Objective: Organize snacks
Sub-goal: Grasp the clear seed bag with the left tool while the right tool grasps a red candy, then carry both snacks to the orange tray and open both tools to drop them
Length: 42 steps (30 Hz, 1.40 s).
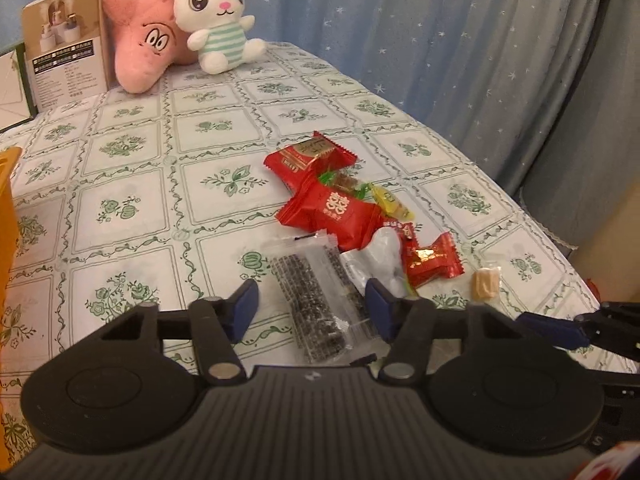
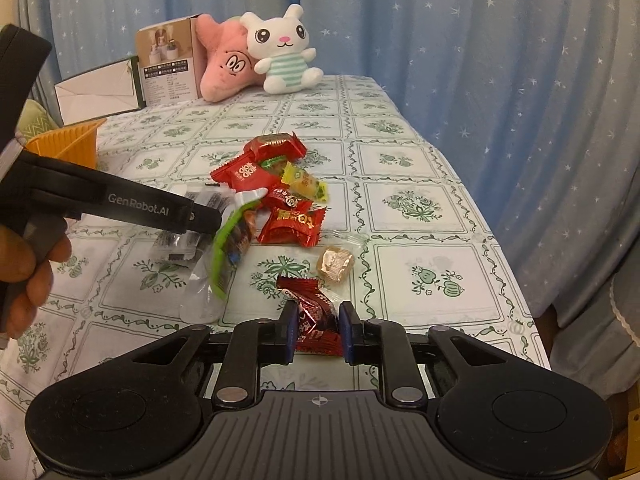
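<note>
- the sorting looks barely begun, to judge by the table: a heap of snacks point(image 1: 348, 200) lies loose on the flowered tablecloth point(image 1: 132, 208), and the orange basket point(image 2: 74, 140) off to the left shows no sweet inside as far as its visible corner tells; most of its inside is out of view
- the right gripper point(image 2: 318, 330) is clenched on a dark red wrapped candy point(image 2: 314, 312); its blue pads press both sides of the wrapper, at the near edge of the table
- the left gripper point(image 1: 312, 308) straddles a clear packet of dark seed bars point(image 1: 316, 300); the jaws stand on either side of it with a gap on the left, so the packet is bracketed but not visibly pinched; it lies flat on the cloth
- left to do, by my reckoning: carry these two across to the basket, then clear the rest: two large red packets point(image 1: 328, 210), a small red candy point(image 1: 430, 260), a yellow sweet point(image 1: 390, 200), a white pouch point(image 1: 384, 258), a green-edged packet point(image 2: 230, 244) and a lone tan toffee point(image 2: 335, 263) lying apart from the heap
- around it: a pink plush star point(image 1: 144, 48) and a white plush rabbit point(image 1: 220, 20) at the far end, beside a brown carton point(image 1: 66, 40) and a white card in a dark frame point(image 2: 100, 90); blue starred curtains point(image 1: 440, 40) behind
- in the way: the heap is tightly overlapped, so lifting the seed packet may drag the white pouch touching it; the two grippers work close together; the hand point(image 2: 28, 272) on the left tool crosses toward the basket side
</note>
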{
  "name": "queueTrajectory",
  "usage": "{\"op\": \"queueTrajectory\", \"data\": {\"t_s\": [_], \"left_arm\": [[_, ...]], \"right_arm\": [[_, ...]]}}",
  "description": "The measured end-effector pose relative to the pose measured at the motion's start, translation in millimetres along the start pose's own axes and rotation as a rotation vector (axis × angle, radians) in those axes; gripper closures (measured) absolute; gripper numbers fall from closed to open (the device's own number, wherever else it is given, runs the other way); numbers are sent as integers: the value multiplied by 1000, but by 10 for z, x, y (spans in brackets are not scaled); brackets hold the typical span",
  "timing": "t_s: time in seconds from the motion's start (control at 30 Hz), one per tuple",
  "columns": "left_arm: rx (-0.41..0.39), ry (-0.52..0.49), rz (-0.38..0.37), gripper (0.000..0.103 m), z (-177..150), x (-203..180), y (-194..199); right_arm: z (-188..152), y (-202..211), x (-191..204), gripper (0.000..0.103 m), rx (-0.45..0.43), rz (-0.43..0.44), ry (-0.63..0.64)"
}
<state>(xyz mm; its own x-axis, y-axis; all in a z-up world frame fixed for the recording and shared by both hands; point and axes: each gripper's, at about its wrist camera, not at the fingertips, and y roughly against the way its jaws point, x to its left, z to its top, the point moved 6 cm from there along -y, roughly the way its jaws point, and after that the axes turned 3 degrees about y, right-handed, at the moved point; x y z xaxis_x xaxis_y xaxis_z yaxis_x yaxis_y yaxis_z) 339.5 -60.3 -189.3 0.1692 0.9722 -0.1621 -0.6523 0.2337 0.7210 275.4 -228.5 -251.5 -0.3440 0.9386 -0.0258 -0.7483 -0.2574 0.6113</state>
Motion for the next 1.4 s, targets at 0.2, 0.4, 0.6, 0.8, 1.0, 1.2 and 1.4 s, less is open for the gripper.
{"op": "queueTrajectory", "data": {"t_s": [0.2, 0.4, 0.6, 0.8, 1.0, 1.2, 1.4], "left_arm": [[9, -32, 7, 67, -132, 60, 177], [1, -86, 49, 66, -297, 119, 365], [-9, -93, 79, 57, -256, 149, 261], [7, -110, 65, 63, -277, 139, 208], [13, -104, 54, 68, -325, 127, 250], [20, -84, 60, 68, -361, 169, 361], [1, -49, 47, 68, -342, 173, 598]], "right_arm": [[-12, -36, 13, 71, 6, -3, 1], [-21, -13, 26, 71, 12, 1, -12], [-20, 19, 29, 77, 6, 4, -28], [-17, 10, 45, 76, 10, -3, -20], [-6, -37, 33, 76, 13, -19, -26], [-15, 8, 40, 77, 9, -14, -50], [82, 281, 83, 78, -27, -9, -67]]}}
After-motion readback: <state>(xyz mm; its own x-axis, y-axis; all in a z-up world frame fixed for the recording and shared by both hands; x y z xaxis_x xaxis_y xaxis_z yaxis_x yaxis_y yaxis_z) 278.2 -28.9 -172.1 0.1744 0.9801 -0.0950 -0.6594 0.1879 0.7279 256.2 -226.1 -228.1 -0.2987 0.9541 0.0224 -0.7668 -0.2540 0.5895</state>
